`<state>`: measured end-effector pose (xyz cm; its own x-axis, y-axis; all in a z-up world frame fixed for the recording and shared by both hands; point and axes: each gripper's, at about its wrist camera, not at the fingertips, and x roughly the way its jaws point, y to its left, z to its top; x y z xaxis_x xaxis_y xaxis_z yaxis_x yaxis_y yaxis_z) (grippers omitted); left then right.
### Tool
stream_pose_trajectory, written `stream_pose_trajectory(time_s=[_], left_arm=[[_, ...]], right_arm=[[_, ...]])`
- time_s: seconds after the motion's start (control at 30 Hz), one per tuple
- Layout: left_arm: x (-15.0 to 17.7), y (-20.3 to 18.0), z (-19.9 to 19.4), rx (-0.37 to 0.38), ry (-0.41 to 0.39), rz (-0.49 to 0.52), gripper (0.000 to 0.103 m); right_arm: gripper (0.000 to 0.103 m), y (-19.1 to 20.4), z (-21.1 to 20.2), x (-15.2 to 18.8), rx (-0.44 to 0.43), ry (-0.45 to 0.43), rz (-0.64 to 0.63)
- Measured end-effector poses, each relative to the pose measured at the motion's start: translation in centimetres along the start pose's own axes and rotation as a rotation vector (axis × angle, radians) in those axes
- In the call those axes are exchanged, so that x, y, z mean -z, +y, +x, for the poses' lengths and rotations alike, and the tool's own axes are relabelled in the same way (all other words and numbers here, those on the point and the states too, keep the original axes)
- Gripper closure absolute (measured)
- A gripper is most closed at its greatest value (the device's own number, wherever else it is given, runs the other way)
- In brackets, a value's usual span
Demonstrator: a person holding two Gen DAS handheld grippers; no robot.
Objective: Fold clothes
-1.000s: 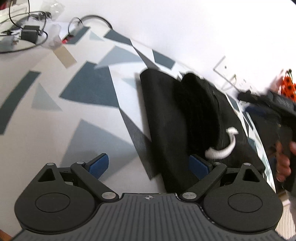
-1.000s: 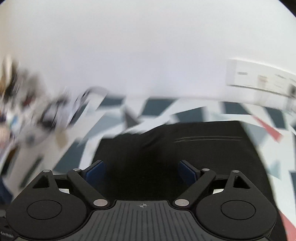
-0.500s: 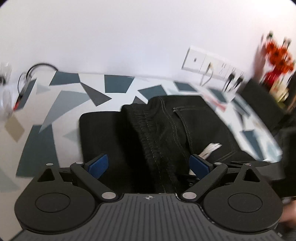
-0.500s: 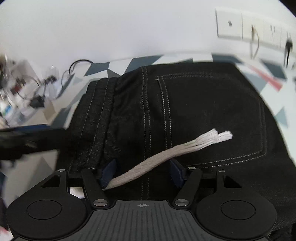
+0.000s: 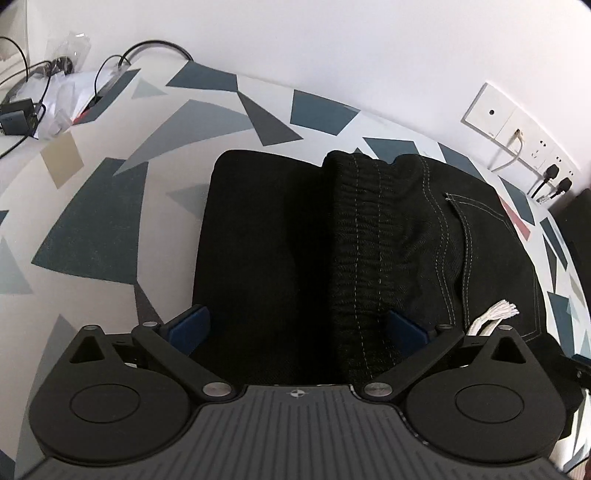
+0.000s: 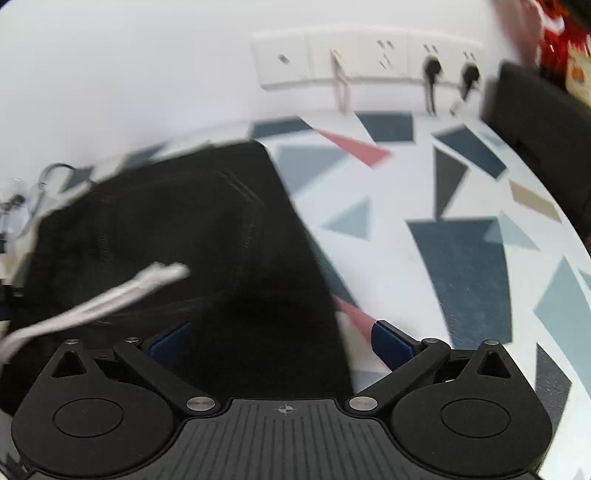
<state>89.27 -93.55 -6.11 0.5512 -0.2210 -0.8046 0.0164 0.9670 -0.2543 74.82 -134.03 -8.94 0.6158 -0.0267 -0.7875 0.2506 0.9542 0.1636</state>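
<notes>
A black folded garment (image 5: 369, 240) with white stitching, a ribbed waistband and a white drawstring (image 5: 495, 314) lies flat on the patterned tablecloth (image 5: 92, 229). My left gripper (image 5: 297, 326) hovers over its near edge. Its jaws are opening wide, the cloth lies under the gap, and the blue pads (image 5: 190, 325) do not press on it. In the blurred right wrist view my right gripper (image 6: 280, 343) stands at the right edge of the garment (image 6: 184, 240). Its jaws are opening too and grip nothing. The drawstring (image 6: 110, 295) lies off to their left.
Wall sockets (image 6: 369, 59) with plugs and cords run along the back wall. Cables, a charger and plastic bags (image 5: 55, 96) clutter the far left corner. A black box (image 6: 546, 140) stands at the far right, with something red (image 6: 554, 22) behind it.
The left view has swung until the garment lies square under the gripper. The right gripper, narrowed around the drawstring half a second ago, has spread wide and shifted to the garment's right edge.
</notes>
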Motion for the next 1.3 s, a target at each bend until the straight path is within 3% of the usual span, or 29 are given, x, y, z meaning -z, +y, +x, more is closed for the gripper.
stream_pose_trajectory(time_s=[0.2,0.43,0.63,0.83,1.3], left_arm=[[0.1,0.6,-0.9,0.02,0.052,-0.044,0.0],[1.4,1.4,-2.4,0.057,0.078,-0.069,0.0],[1.2,1.8,-1.2,0.048,0.121,-0.177,0.0],[1.5,1.8,-0.7,0.062,0.092,-0.13,0.0],[1.4,1.5,-0.5,0.059,0.082,-0.104,0.0]], right_arm=[[0.001,1.6,3.0,0.0,-0.037,0.031,-0.131],[0.001,1.6,4.8,0.2,-0.053,0.022,-0.067],[0.001,1.4,4.7,0.5,-0.075,-0.029,-0.069],[0.001,1.4,4.7,0.5,-0.071,-0.06,-0.042],[0.001,1.8,4.7,0.3,-0.05,-0.04,-0.051]])
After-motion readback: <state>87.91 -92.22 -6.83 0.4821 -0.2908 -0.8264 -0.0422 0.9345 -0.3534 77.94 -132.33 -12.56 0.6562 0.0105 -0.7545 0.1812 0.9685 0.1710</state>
